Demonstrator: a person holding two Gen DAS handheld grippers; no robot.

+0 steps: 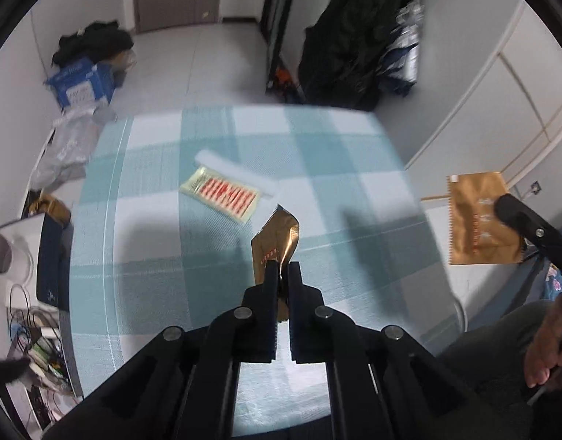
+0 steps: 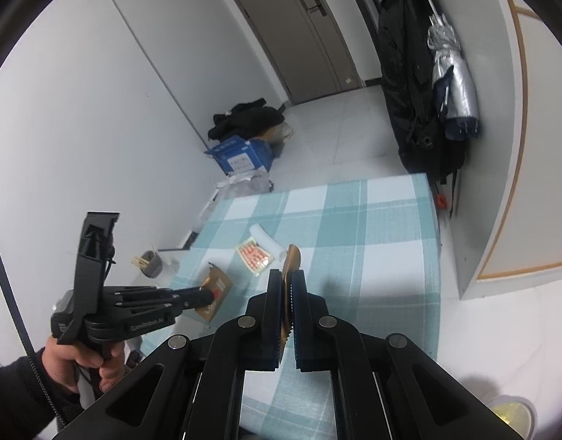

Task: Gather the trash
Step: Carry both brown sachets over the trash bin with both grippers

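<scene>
Two flat gold foil wrappers with saw-tooth edges are held at this moment, one in each claw. The left gripper (image 1: 281, 269) is clenched on the left-held gold wrapper (image 1: 277, 236), which sticks up and forward from between its pads, clear of the teal-and-white checked tablecloth (image 1: 171, 256) below. The right gripper (image 2: 287, 278) is clenched edge-on upon the right-held gold wrapper (image 2: 292, 256), whose toothed edge shows between the pads.

The step in hand is judged to be the lift-away after picking: both wrappers are gripped and raised, and none has yet been dropped anywhere. No bin is clearly made out; a pale round rim is glimpsed low and right of the right claw, but what it is cannot be told. The next move is judged to call for both pieces to be carried to a container and let go, with the claws freed for more.

Two pieces of trash are left on the cloth ahead of the left claw: a yellow packet printed with red stripes (image 1: 220, 194) and, just beyond and touching it, a white paper roll (image 1: 237, 170). Both lie near the middle of the cloth, well apart from its edges.

Open room is ample above the cloth. Clutter lies off the table's left edge, and a dark hanging coat (image 1: 350, 36) stands past the far right corner. The two claws are near each other, so a crossing of paths should be avoided.
</scene>
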